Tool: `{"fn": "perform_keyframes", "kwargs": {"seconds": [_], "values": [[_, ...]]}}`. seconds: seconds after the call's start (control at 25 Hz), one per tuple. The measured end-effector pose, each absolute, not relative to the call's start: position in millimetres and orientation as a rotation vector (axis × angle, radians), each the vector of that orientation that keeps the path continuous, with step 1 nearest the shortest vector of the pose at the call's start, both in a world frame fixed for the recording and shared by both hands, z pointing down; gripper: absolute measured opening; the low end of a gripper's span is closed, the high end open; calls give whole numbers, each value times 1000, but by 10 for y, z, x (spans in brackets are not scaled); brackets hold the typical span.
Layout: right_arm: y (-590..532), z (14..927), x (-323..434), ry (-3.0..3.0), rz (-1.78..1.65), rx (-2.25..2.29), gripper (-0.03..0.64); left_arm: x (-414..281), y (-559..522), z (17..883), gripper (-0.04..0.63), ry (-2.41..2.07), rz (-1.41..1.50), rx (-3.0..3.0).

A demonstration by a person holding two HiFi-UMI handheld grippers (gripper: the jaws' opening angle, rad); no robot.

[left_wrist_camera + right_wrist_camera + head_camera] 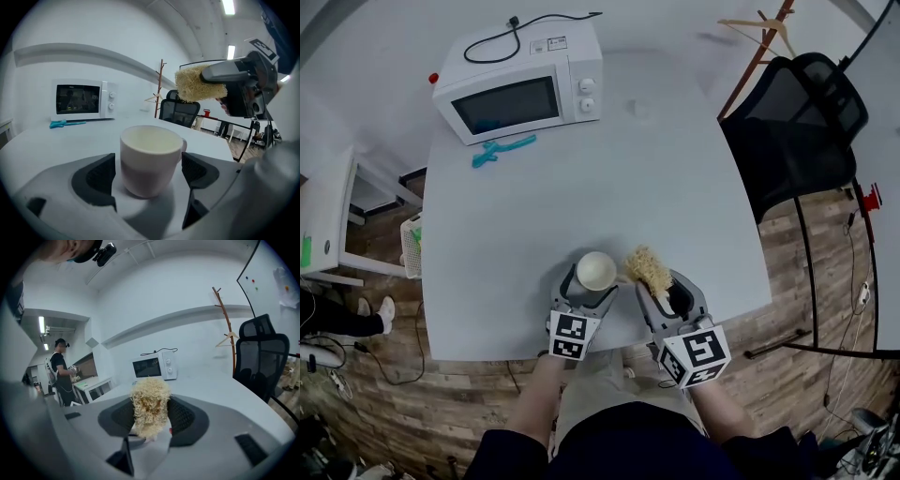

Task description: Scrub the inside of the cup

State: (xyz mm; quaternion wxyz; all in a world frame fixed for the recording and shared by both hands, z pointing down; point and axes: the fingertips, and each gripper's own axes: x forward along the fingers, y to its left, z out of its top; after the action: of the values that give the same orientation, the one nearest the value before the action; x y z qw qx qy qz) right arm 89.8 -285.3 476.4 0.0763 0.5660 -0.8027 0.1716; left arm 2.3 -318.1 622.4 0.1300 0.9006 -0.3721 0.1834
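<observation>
A cream cup (pixel 596 270) (pixel 150 157) stands upright on the white table (pixel 675 187) near its front edge, empty inside. My left gripper (pixel 591 284) (pixel 149 172) is open around it, with a small gap between each pad and the cup's wall. Just to the right, my right gripper (pixel 661 284) (pixel 151 420) is shut on a straw-coloured fibre scrubber (pixel 647 265) (pixel 150 406). The scrubber (pixel 197 84) hangs in the air to the right of the cup's rim and a little above it, outside the cup.
A white microwave (pixel 520 82) stands at the table's back left, with a teal tool (pixel 502 150) in front of it. A black office chair (pixel 797 122) and a wooden coat stand (pixel 759 47) are to the right. A person (pixel 61 371) stands far off.
</observation>
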Motion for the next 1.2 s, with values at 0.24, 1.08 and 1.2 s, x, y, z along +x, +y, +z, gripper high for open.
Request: {"fn": "perform_keyframes", "kwargs": {"seconds": [0.24,1.08,1.2], "values": [[-2854,4926,959,-2373,558,1687,186,185,-3334,6269,425,-1053,545,2658],[-2686,4835,1037,-2411,521,1633,186,288,-3239,6089,423,-1072,563,2686],[-2579,4780,989,-2443,506,1578,186,283,-3114,5944,423,-1067,566,2702]]}}
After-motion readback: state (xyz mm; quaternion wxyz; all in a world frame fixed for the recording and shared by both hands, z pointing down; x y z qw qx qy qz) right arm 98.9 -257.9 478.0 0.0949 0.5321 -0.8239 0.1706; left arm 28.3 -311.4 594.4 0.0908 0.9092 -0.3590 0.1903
